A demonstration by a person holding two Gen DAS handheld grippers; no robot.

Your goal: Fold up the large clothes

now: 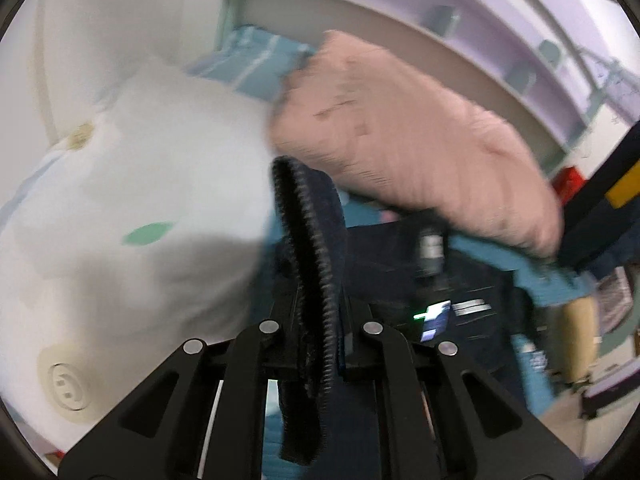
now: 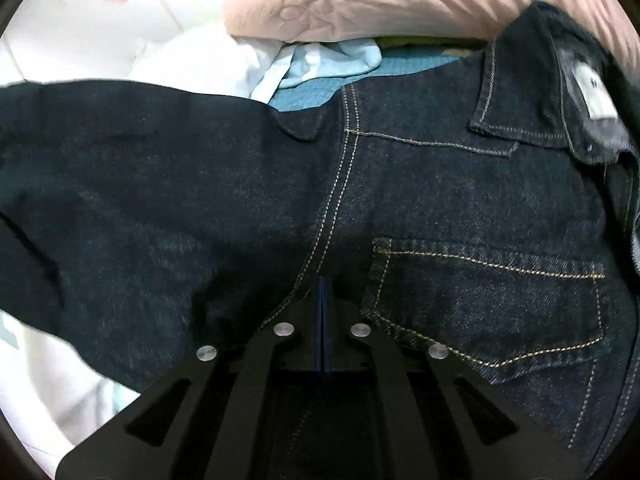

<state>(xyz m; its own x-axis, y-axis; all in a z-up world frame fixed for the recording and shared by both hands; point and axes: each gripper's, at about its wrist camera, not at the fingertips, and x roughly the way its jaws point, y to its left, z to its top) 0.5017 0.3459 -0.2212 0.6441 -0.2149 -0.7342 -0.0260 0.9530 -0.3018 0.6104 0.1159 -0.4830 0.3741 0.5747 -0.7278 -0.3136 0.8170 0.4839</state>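
Note:
A dark blue denim jacket (image 2: 440,184) lies spread on the bed in the right wrist view, with its collar and white label at the upper right, a chest pocket at the right and a sleeve running left. My right gripper (image 2: 322,284) is shut, its tips pressed into the denim beside the sleeve seam; the pinch itself is hidden under them. In the blurred left wrist view, my left gripper (image 1: 316,320) is shut on a thick edge of the denim jacket (image 1: 308,248). That edge stands up between the fingers and shows a black ribbed rim.
A white quilt (image 1: 132,168) fills the left, and a pink pillow (image 1: 408,140) lies behind the jacket over a blue striped one (image 1: 256,64). Pale purple shelving (image 1: 460,28) stands at the back. A dark part with a yellow band (image 1: 616,192) juts in from the right.

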